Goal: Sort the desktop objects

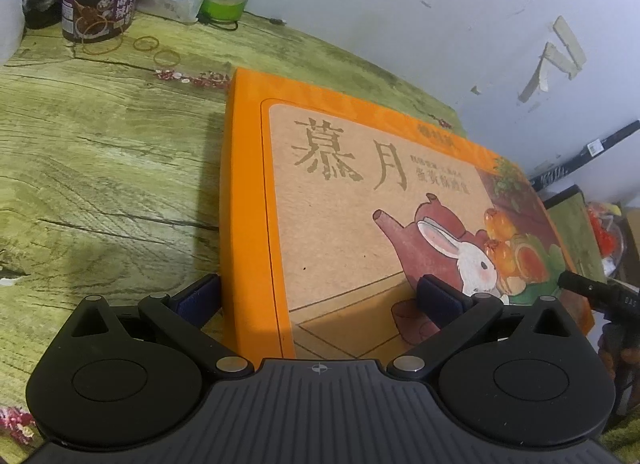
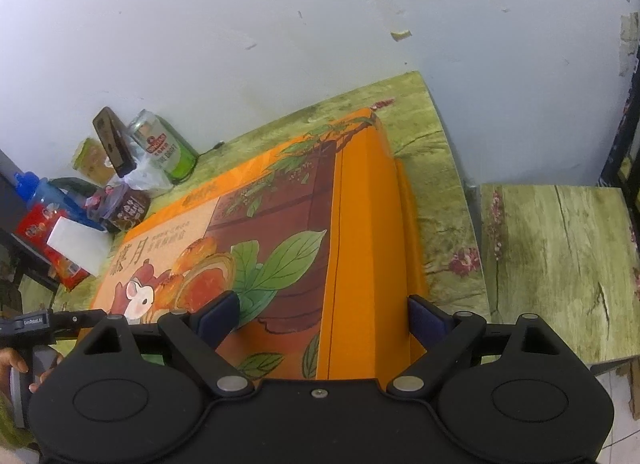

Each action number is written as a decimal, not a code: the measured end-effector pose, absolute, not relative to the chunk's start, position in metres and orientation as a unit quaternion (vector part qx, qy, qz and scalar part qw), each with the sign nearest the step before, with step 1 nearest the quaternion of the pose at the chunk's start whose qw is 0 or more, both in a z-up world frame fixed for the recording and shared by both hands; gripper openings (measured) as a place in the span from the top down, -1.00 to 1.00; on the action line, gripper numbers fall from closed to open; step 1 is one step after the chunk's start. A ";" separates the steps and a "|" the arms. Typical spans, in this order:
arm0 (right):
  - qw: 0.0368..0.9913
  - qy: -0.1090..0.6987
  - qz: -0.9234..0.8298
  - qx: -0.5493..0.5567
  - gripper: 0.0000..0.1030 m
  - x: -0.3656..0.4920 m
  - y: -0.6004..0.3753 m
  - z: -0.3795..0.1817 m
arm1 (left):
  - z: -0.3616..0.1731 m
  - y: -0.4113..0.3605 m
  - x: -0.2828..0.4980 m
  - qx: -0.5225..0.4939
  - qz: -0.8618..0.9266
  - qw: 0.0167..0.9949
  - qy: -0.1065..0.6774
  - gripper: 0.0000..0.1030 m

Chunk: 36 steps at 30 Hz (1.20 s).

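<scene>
The flat orange cardboard gift box (image 1: 360,200) lies on the green wood-grain table (image 1: 100,168), straddled by both wide-open grippers, left gripper (image 1: 320,296) and right gripper (image 2: 324,316); it looks stiff, light and smooth, best gripped at opposite edges

Flat orange gift box (image 1: 360,200) — rabbit-and-teapot lid — lies on the table.

right gripper (image 2: 324,322) jaws wide, straddling right edge of orange box (image 2: 280,232) on desk (image 2: 436,168); green can (image 2: 166,148) near far left corner.
</scene>
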State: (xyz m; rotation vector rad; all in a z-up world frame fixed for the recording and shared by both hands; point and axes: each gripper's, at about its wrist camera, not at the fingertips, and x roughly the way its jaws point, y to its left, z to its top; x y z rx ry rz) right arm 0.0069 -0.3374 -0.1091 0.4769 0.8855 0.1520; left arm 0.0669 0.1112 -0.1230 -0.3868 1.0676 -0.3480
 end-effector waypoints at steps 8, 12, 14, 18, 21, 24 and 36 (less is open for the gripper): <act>0.876 0.415 0.074 0.235 -0.73 -0.004 -0.338 -0.106 | -0.121 0.107 0.067 -0.173 -0.169 0.828 0.506 -1.00; 0.876 0.412 0.070 0.241 -0.73 -0.010 -0.342 -0.106 | -0.119 0.105 0.067 -0.169 -0.171 0.827 0.508 -1.00; 0.876 0.411 0.067 0.244 -0.73 -0.013 -0.344 -0.106 | -0.119 0.104 0.067 -0.166 -0.172 0.827 0.508 -1.00; 0.874 0.412 0.063 0.249 -0.73 -0.017 -0.346 -0.108 | -0.118 0.102 0.067 -0.162 -0.174 0.827 0.510 -1.00; 0.874 0.414 0.064 0.248 -0.73 -0.017 -0.345 -0.109 | -0.118 0.102 0.066 -0.163 -0.173 0.826 0.511 -1.00; 0.872 0.415 0.064 0.250 -0.73 -0.017 -0.345 -0.110 | -0.118 0.102 0.067 -0.162 -0.172 0.826 0.512 -1.00; 0.866 0.425 0.065 0.254 -0.73 -0.014 -0.345 -0.117 | -0.120 0.100 0.065 -0.158 -0.169 0.823 0.518 -1.00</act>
